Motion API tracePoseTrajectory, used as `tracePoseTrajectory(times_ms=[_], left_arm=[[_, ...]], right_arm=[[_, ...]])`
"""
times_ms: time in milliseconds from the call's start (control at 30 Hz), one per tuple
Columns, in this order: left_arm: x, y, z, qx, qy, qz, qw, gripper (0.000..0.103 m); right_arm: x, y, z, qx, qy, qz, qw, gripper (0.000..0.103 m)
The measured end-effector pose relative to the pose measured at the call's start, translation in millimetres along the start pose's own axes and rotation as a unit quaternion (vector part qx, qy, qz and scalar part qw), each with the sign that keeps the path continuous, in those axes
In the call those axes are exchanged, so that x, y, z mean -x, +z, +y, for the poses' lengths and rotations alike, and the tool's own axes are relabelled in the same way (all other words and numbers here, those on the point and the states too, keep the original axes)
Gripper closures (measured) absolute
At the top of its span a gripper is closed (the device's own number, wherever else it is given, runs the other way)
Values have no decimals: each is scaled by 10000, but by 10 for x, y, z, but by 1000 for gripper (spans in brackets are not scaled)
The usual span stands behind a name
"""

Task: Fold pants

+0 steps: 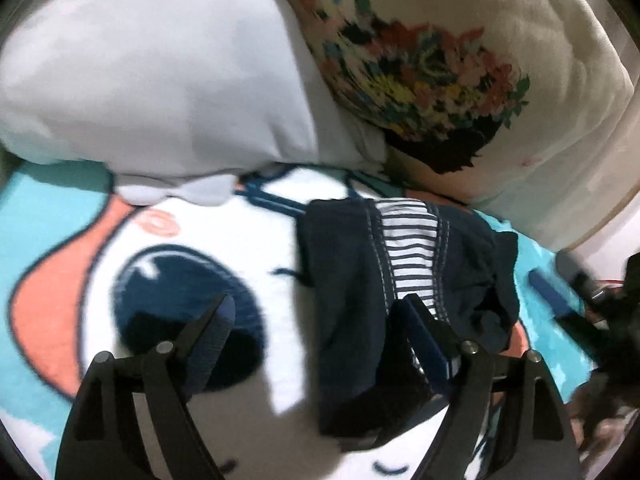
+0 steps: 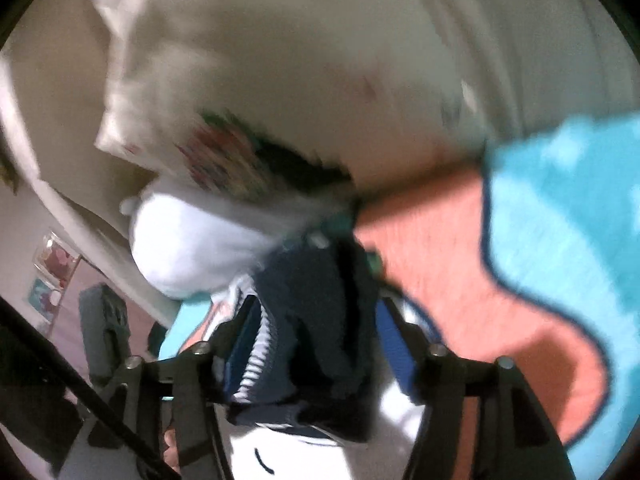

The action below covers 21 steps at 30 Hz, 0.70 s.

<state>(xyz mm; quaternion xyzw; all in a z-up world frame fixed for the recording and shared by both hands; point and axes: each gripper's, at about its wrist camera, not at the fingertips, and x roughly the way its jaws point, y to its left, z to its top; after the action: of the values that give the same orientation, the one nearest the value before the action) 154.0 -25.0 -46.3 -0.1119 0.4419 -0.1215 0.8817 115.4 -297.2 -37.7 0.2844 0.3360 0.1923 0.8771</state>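
Note:
The pants [image 1: 352, 292] are small, navy, with a blue-and-white striped panel, and lie bunched on a cartoon-print blanket [image 1: 132, 248]. My left gripper [image 1: 320, 312] is open above them; its right finger [image 1: 420, 328] rests on the striped part, its left finger [image 1: 212, 340] is over the blanket. In the blurred right wrist view the pants [image 2: 316, 312] sit between the fingers of my right gripper [image 2: 316, 320], which stands open around the cloth. The right gripper also shows at the right edge of the left wrist view [image 1: 608, 304].
A white pillow [image 1: 160, 68] and a floral-print pillow [image 1: 440, 72] lie behind the pants. The blanket [image 2: 560, 220] is turquoise, coral and white. Floor and dark furniture [image 2: 104, 328] show at the left of the right wrist view.

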Motion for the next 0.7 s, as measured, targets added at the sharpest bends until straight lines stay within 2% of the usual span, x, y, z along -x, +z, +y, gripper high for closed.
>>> tracePoseTrajectory(times_ms=[100, 200, 267, 333, 400, 567, 700], left_arm=[[58, -67, 14, 33, 27, -39, 10000, 19], [50, -165, 5, -74, 143, 13, 9999, 19], [29, -245, -18, -305, 181, 74, 9993, 19], [-18, -303, -1, -318, 207, 155, 9992, 19], [-65, -339, 7, -320, 185, 247, 9990, 19], [-5, -376, 43, -287, 134, 251, 9992, 19], [216, -429, 19, -361, 241, -45, 9990, 19]], right_arm=[[9, 82, 140, 78, 381, -61, 9992, 34], [-266, 124, 150, -78, 755, 195, 9969, 34], [-458, 116, 89, -241, 645, 354, 9970, 34], [-650, 77, -69, -548, 423, 541, 9961, 34], [-704, 23, -228, -847, 489, 589, 9935, 34], [-577, 7, -275, -976, 609, 499, 9921, 34], [-335, -48, -174, -743, 493, 294, 9956, 28]])
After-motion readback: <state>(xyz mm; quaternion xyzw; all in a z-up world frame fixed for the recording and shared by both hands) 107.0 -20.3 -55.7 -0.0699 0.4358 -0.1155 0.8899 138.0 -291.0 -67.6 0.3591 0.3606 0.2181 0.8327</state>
